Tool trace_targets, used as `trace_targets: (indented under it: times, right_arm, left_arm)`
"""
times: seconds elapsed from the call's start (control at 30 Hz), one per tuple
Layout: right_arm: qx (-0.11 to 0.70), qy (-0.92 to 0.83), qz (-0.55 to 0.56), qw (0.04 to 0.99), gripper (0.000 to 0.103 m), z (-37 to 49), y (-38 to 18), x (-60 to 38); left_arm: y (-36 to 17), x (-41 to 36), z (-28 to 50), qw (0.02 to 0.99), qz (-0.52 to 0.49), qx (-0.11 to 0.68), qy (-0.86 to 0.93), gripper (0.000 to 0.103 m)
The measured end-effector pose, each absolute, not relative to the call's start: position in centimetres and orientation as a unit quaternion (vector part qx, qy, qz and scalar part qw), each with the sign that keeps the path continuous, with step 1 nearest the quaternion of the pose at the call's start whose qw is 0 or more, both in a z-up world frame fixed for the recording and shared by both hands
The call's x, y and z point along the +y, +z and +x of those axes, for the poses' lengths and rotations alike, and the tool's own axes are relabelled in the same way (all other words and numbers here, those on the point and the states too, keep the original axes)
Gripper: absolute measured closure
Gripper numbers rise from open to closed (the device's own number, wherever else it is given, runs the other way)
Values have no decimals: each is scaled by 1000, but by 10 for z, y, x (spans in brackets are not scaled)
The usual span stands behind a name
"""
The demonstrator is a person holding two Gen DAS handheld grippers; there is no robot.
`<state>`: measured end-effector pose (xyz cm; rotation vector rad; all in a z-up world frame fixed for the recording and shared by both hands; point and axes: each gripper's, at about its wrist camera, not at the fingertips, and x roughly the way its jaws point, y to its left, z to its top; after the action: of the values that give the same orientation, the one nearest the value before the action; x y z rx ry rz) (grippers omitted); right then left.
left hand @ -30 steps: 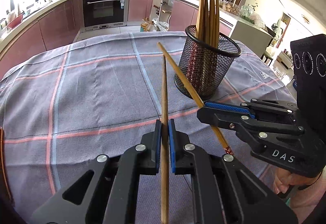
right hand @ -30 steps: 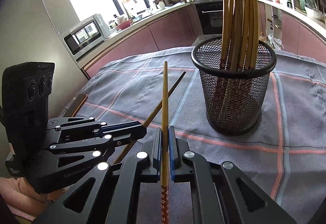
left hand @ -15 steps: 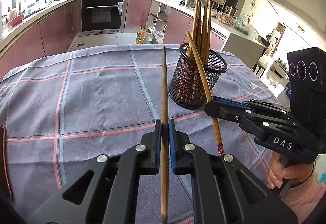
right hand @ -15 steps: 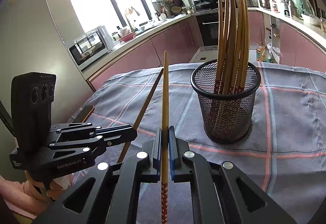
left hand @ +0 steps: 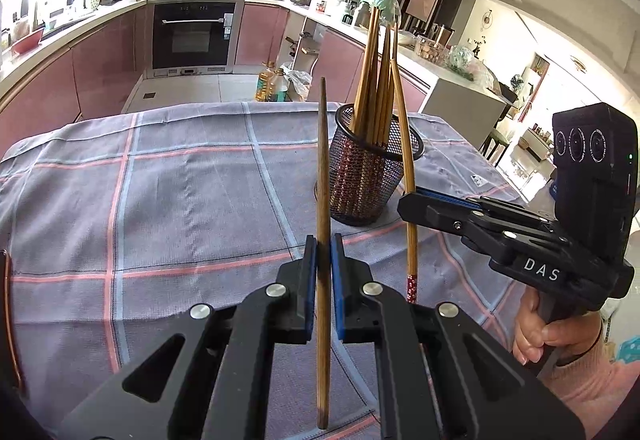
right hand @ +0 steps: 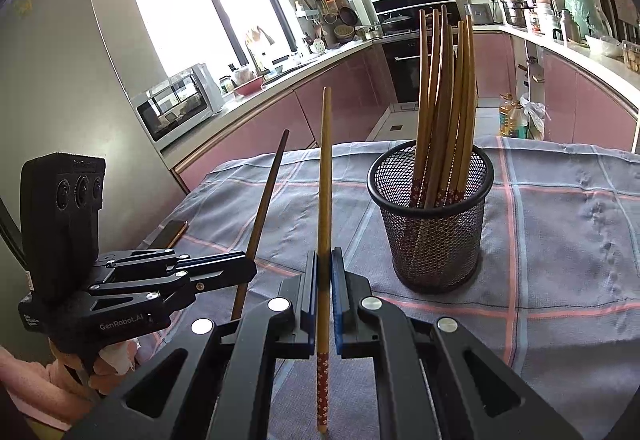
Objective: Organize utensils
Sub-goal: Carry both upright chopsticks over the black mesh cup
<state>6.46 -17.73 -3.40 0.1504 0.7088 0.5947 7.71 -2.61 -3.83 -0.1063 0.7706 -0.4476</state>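
Kitchen backdrop, table under a grey plaid cloth. Mesh cup sits at 1 o'clock in both wrist views, already holding a bundle of chopsticks, patterned ends down. Left gripper is closed tight on a dark chopstick, near upright, tip up. Right gripper is clamped on a lighter chopstick, patterned end pointing back at the camera. In the left view that right-held stick stands just beside the cup rim at 3 o'clock, outside the mesh as far as I can tell. Likely step: drop both sticks into the cup. To do it well: go one gripper at a time, right first since it's closer. Lift until the lower end clears the rim, centre it over a gap in the bundle, lower, then release. Risks: catching the rim tips the light cup; crossing sticks between the grippers.
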Motion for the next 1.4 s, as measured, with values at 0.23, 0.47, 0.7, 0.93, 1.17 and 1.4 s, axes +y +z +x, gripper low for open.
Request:
trace_targets:
  times: [0.23,0.47,0.7,0.93,1.17,1.4]
  right_arm:
    - [348,295,65,888,97,66,-37,-172]
    - [358,301,60,882,97,67,-44,-166]
    - [350,297,61,886,97,66,-39,-168]
    - [329,289,66,896,97,63,-26,-179]
    - [319,287,68,901,97,61,-19,-182]
    - [317,285,70,902,97,60,-18,-186]
  left_arm:
    - [-38,-25,76,900,-53,371,-220,95]
    - [-36,-27,73,900,-52,369,-226,95]
    - [-33,-27,72,901,-48,366,-226,95]
    - [-27,-28,71,903,-49,360,-230,95]
    - [-21,-30,69,905,-46,353,-233,95]
    - [-20,-32,69,906,-43,350,-235,95]
